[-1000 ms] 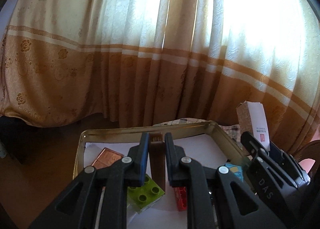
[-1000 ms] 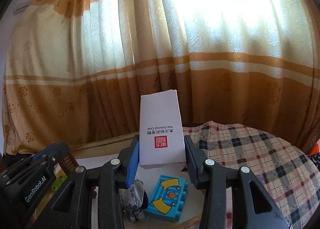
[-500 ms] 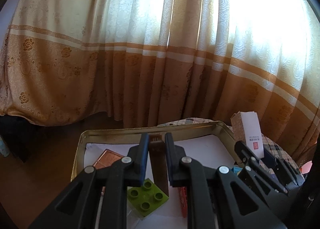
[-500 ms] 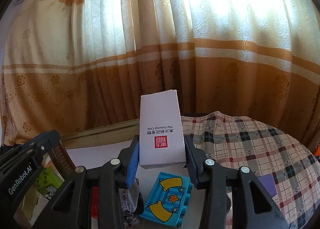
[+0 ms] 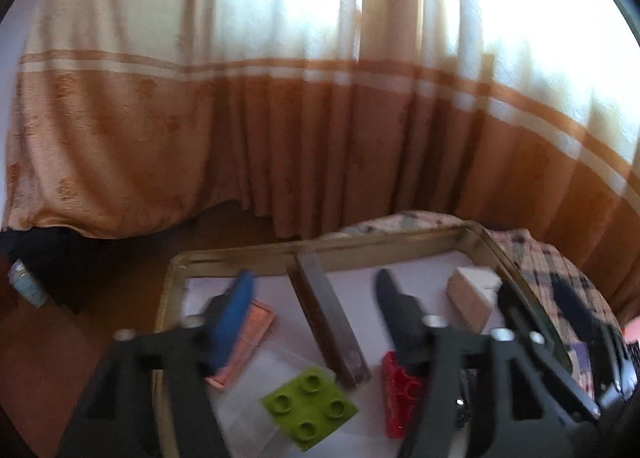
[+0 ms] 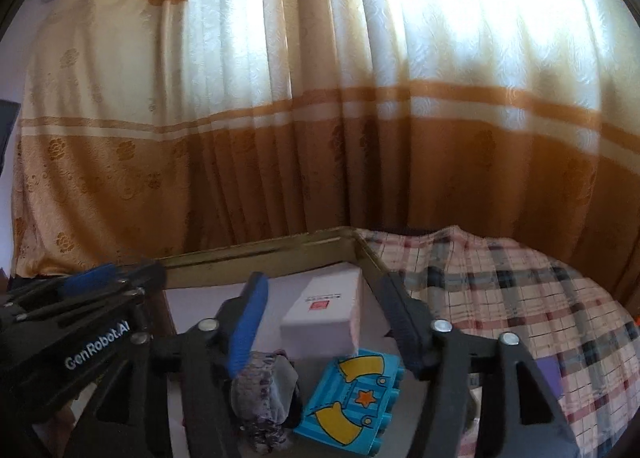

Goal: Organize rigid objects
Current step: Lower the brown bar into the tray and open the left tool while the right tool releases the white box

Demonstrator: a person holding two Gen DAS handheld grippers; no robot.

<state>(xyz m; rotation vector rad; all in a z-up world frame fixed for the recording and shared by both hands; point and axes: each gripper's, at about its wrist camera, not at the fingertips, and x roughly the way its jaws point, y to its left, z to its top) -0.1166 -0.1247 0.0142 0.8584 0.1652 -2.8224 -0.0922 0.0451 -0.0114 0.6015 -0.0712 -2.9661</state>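
The left hand-held gripper (image 5: 312,298) has its jaws opening, and the dark wooden bar (image 5: 330,322) lies between them on the tray floor with clear gaps on both sides, so nothing is held. The right hand-held gripper (image 6: 320,298) is opening too; the white box (image 6: 324,314) lies flat between its jaws, near the far right corner of the tray (image 6: 256,254), and the pads do not press on it.

This looks like the let-go step for both pieces. To do it well, I would let the jaws spread fully before lifting, then draw each gripper straight back and up so the fingers do not drag the bar or tip the box against the tray wall.

The metal tray, lined with white paper, holds the sorted things. The bar runs from the far wall toward the near edge, roughly down the middle. To its left lies a pink flat tile (image 5: 244,342); at the near edge sit a green studded brick (image 5: 310,406) and a red brick (image 5: 398,390). Near the right side are a blue printed brick (image 6: 352,398) and a grey crumpled lump (image 6: 264,390), too blurred to identify. The tray rests beside a plaid cloth (image 6: 500,298).
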